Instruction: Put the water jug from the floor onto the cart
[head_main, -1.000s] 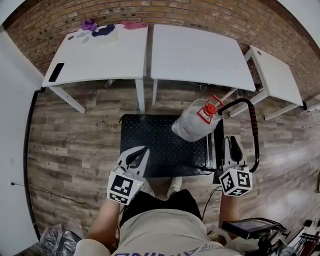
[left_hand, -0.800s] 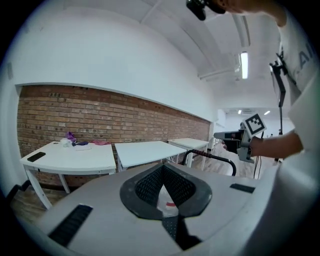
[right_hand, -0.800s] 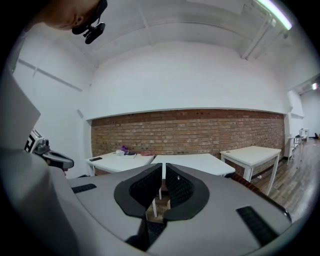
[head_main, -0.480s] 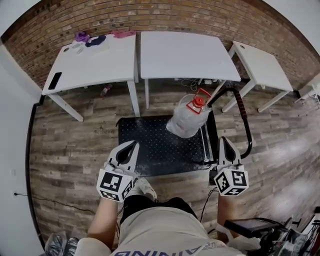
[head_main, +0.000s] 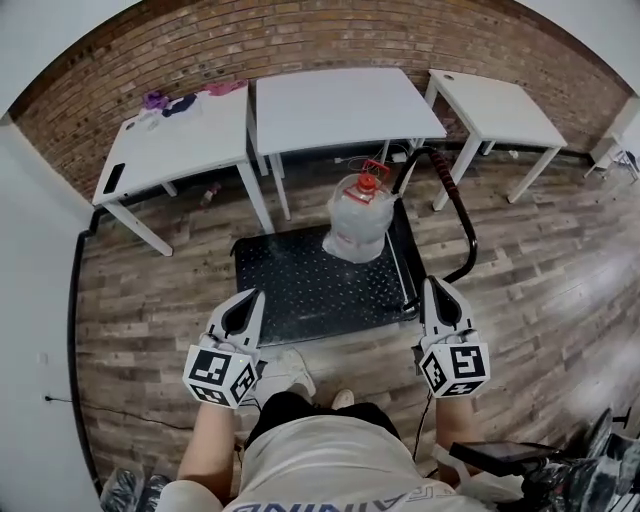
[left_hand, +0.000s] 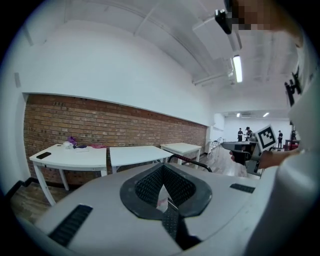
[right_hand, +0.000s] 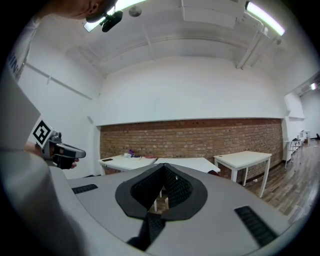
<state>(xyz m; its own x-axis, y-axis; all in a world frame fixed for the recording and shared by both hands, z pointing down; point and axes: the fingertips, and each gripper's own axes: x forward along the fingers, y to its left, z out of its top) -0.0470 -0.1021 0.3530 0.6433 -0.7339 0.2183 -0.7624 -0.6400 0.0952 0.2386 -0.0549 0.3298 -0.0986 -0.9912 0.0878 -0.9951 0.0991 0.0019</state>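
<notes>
Left gripper, right gripper: jaws pressed together on both, nothing between them; the right pair closed within the last second. Both have drawn back from the cart and now sit short of its near edge

Water jug: upright on the cart deck, well ahead of both grippers, nearer the right one, beside the handle; untouched. Judgement: placing done, hands retreating

Head view alone shows the jug seated on the deck. The gripper views look level to white tables and brick wall; the left gripper view adds distant people
</notes>
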